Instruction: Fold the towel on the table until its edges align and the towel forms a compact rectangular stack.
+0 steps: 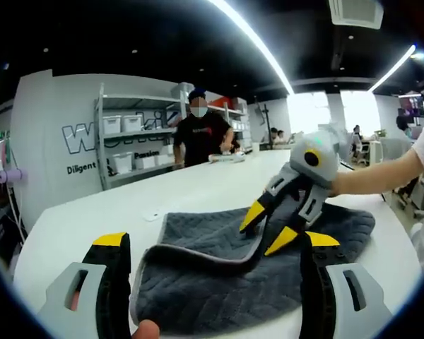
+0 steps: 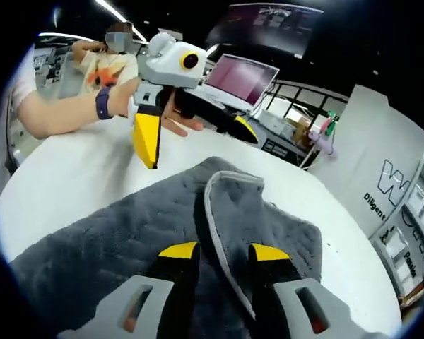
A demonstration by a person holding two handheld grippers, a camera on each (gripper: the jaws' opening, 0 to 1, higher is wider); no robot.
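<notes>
Mid-fold, both my grippers working the grey towel.

In the left gripper view, my left gripper (image 1: 215, 247) is hanging wide open, holding nothing, with the towel (image 1: 219, 282) lying between and ahead of its jaws while my right gripper (image 1: 277, 227) is nipping a raised fold beyond. In the right gripper view, my right gripper (image 2: 222, 253) is pinching the towel's (image 2: 92, 261) piped edge; I am judging that shallow pinch could slip, skewing the edges.

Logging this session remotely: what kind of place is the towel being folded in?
Probably an office or lab workspace rather than a home: a long white table holds the grey towel, metal shelving with white storage bins lines a lettered wall, and an open laptop sits nearby.
</notes>
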